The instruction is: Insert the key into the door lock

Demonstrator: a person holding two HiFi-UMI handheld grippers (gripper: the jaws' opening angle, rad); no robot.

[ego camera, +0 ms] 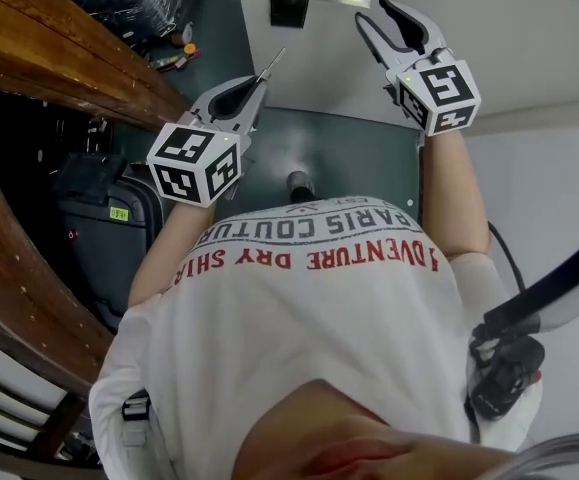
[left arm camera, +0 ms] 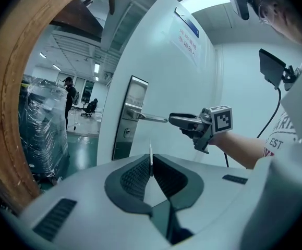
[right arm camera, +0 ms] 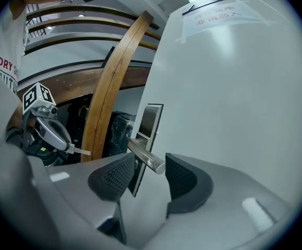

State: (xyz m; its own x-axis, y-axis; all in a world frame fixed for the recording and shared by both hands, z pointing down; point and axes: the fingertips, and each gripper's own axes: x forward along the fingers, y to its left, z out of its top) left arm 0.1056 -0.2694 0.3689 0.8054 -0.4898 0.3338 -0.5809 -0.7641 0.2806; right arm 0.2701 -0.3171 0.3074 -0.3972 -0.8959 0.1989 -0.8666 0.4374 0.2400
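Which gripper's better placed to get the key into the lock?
Left. The left gripper is shut on the key, pointing toward the keyhole below the door handle. The right gripper is open at the handle's end.

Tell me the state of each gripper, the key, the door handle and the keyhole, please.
Thin silver key, held in the left gripper, outside the lock.
Left gripper, shut on the key.
Silver lever door handle, level.
Right gripper, open, handle's tip between its jaws.
Keyhole below the handle, empty.
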